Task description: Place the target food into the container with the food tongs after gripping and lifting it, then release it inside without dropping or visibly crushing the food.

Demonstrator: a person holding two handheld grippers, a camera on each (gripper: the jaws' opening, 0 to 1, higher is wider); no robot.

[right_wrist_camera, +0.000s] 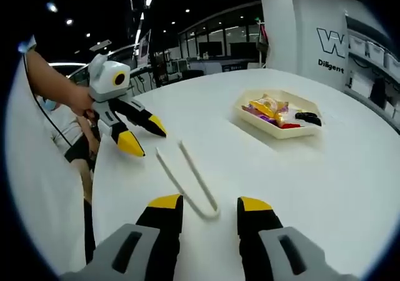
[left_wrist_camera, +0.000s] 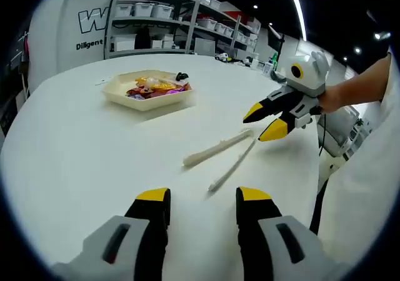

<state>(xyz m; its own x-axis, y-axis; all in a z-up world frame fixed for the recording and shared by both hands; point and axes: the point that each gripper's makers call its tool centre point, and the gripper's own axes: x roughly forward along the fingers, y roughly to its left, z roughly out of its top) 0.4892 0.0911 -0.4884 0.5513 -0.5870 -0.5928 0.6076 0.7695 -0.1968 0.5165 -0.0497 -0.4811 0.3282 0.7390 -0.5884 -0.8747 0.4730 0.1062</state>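
With both the left gripper (left_wrist_camera: pixel 203 197) and the right gripper (right_wrist_camera: pixel 209 201) held wide and empty, the food tongs (right_wrist_camera: pixel 187 178) are seen flat on the white table (right_wrist_camera: pixel 325 187), where a hasty pinch could skid them, open room being left toward the food-filled tray (right_wrist_camera: pixel 279 115) well apart.

A lab or showroom hall is suggested: grey metal shelving racks (left_wrist_camera: pixel 175 19) stocked with white storage bins, a white logo-lettered wall (right_wrist_camera: pixel 325 37), dark ceiling spotlights, a large white table (left_wrist_camera: pixel 81 156).
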